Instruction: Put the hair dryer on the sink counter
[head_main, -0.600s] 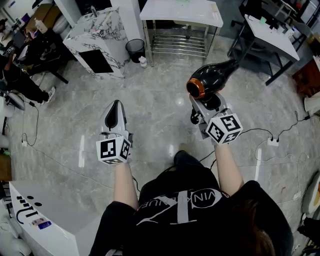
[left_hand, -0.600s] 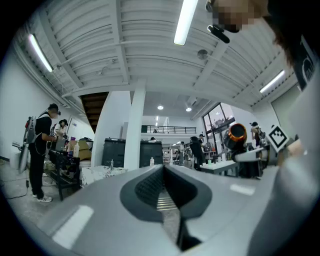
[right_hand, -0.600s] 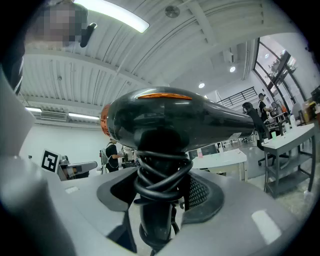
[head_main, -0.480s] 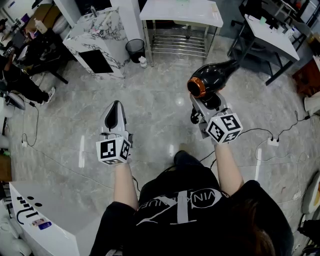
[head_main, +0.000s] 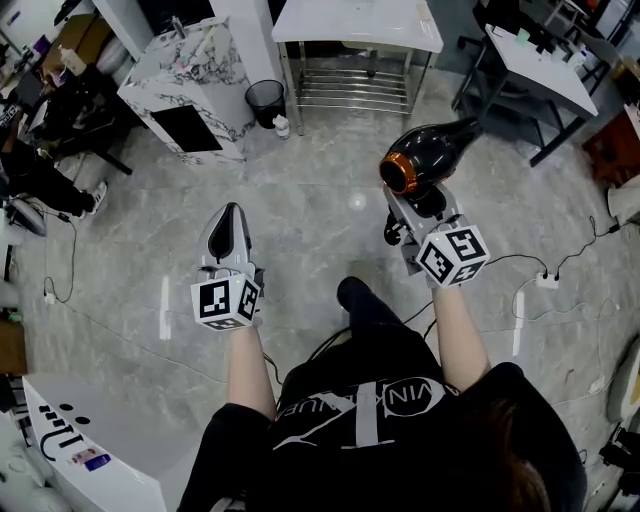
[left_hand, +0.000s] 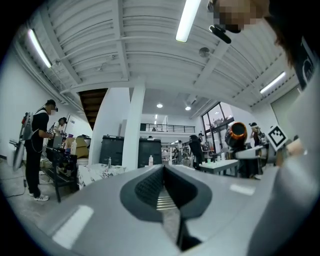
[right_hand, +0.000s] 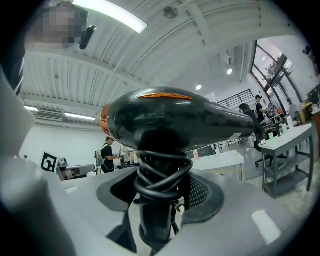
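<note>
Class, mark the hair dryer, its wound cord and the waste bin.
hair dryer (head_main: 430, 152): head view, black barrel.
cord (right_hand: 162, 176): right gripper view, coils round handle.
waste bin (head_main: 266, 108): head view, its side wall.

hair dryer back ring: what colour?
Orange ring on a black hair dryer. It shows best in the head view.

Left gripper — jaws together, nothing between.

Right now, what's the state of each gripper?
Left gripper: shut, nothing between the jaws.
Right gripper: shut on the black hair dryer, gripped by its handle.
</note>
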